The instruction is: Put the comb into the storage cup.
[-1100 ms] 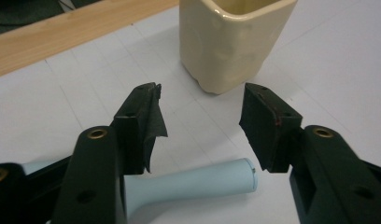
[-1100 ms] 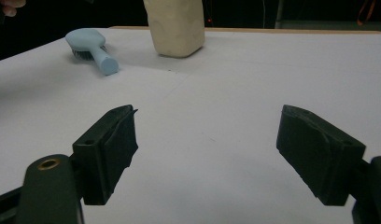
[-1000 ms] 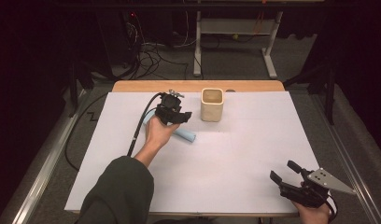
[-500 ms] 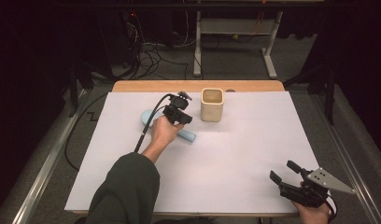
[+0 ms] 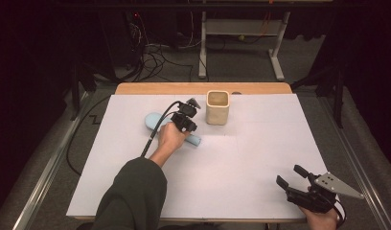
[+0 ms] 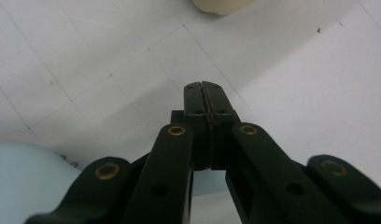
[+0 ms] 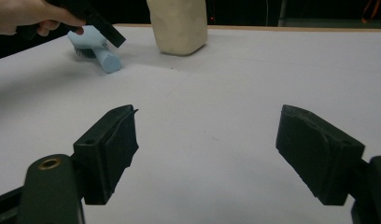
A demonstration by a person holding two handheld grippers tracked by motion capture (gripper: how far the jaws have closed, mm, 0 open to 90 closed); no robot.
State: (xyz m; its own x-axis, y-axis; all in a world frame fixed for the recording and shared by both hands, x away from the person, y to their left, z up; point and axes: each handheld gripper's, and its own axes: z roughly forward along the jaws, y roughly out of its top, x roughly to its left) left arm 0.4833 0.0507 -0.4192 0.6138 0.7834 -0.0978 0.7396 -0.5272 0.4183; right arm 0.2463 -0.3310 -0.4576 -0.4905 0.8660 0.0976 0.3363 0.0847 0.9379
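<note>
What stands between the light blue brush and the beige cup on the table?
Nothing visible does. Only bare white table lies between the light blue brush and the beige cup. The left tongs, which have just closed with nothing between them, are over the brush itself, not in the gap.

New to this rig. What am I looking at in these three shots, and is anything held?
No robot here: a person holds a black two-jaw claw in each hand. The high view looks down on the white paper-covered table from the person's side. The other two pictures come from cameras riding on each claw, looking along its jaws. On the table lie a cream square cup and a light blue plastic brush. The left claw sits over the brush, jaws pressed together with nothing visible between them. The right claw is at the near right corner, jaws wide open, empty.
</note>
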